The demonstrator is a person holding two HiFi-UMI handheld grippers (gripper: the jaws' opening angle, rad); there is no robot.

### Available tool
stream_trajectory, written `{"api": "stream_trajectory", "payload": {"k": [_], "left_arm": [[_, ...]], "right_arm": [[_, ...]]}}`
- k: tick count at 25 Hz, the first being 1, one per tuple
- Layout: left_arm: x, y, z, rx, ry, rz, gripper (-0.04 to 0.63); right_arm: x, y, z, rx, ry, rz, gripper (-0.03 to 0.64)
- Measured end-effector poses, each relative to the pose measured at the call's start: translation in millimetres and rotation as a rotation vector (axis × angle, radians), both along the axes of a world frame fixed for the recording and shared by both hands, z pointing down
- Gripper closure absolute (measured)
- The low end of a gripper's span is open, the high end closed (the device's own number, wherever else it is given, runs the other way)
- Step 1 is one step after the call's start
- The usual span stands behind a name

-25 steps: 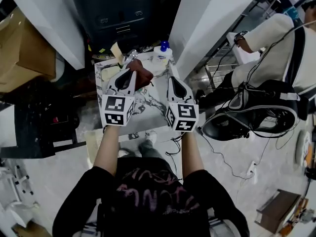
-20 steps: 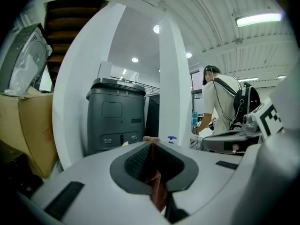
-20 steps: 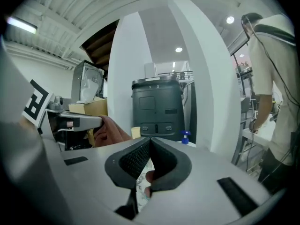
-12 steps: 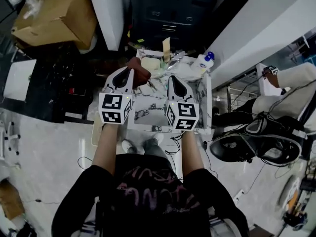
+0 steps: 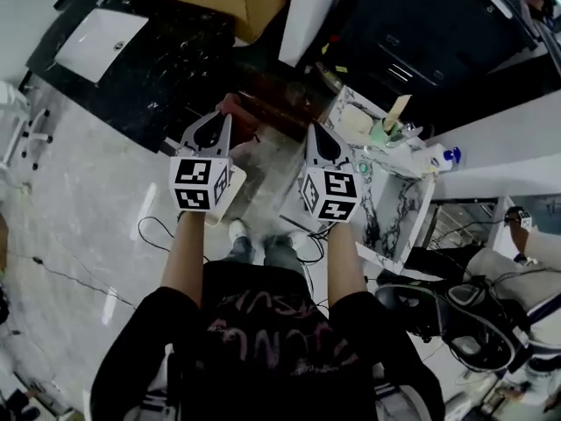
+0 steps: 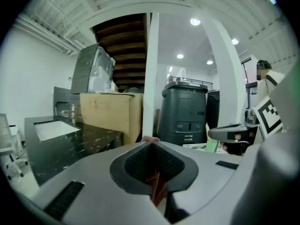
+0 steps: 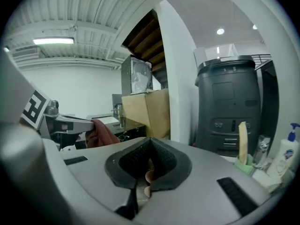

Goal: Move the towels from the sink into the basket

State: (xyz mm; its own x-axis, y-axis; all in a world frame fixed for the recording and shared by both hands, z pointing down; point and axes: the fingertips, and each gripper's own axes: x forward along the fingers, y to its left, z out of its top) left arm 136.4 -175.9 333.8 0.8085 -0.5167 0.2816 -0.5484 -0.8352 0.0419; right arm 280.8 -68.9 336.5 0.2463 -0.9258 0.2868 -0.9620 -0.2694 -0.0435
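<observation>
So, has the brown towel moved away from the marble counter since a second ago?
Yes. Clamped in the left tool, the brown towel was over the marble counter; now it hangs left of it, by the black counter.

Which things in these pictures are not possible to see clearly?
- Towel: head view, mostly hidden by the left claw gripping it.
- Sink inside the marble counter: head view, largely covered by the right claw; remaining towels unknown.
- Basket: I find it in no view.
- Pinkish bit behind the right claw's pads: right gripper view, too small to name.
</observation>
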Motion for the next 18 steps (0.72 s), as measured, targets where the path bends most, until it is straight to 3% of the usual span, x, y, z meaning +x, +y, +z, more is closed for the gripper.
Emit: {"api": "stream_trajectory", "payload": {"k": [7,18], "left_arm": [[-96,-31,31,-0.039,-0.044,-0.201,0.565],[-176,-32,113,-0.168,-0.079,-0.341,0.565]], "right_arm": [[-73,-66,31,-0.044,-0.026,-0.203,0.603],[-158,-113,109,-0.160,-0.076,-0.376,0.603]]}}
